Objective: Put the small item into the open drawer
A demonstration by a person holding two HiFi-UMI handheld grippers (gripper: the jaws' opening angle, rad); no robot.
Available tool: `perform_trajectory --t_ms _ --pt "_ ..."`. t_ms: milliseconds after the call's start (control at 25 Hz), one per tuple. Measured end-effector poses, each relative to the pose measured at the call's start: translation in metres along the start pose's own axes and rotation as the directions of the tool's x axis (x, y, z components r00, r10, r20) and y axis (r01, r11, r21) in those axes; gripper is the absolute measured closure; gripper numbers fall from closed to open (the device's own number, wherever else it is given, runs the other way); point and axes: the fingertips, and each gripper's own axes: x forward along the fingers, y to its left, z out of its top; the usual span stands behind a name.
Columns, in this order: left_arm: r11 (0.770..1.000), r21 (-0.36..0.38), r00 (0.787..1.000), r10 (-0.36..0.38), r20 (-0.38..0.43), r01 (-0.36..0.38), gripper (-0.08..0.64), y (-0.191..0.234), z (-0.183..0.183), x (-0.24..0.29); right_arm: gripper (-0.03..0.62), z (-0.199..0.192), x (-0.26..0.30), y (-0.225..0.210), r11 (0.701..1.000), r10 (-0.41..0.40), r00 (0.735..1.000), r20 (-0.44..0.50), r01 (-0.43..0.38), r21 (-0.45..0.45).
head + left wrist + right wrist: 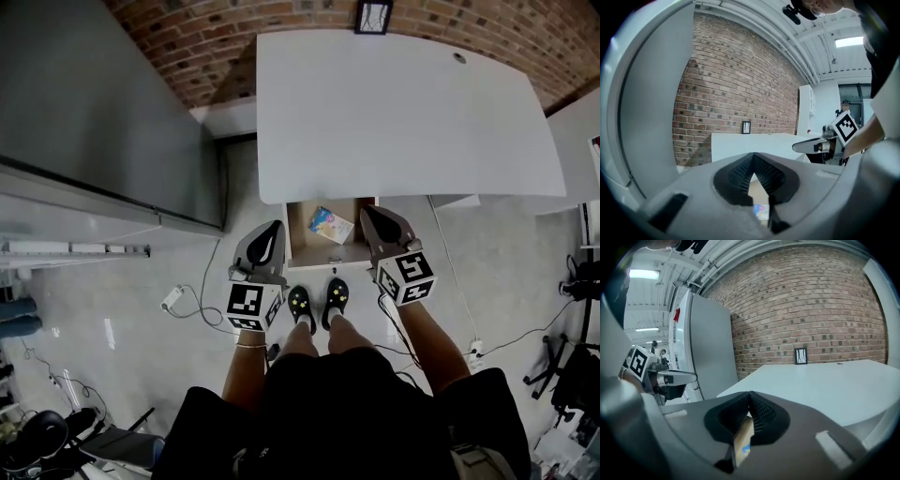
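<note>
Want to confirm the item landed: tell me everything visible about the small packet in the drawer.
The small packet is flat and roughly rectangular, light with blue, yellow and pink print, like a thin wrapper. It lies skewed on the bottom of the open drawer, towards the back. Only the drawer touches it.

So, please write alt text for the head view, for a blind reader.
Seen from above, a small colourful flat packet lies in an open light wooden drawer under a white table. A person stands before it, holding the left hand-held gripper and the right hand-held gripper, both shut.
</note>
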Motion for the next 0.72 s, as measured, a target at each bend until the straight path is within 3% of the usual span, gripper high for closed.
perform_trajectory --t_ms 720 --pt "0.999 -0.034 0.995 0.019 0.096 -0.016 0.563 -0.021 0.053 -0.029 0.583 0.054 -0.049 0.014 1.0 0.009 0.994 0.106 -0.008 -0.004"
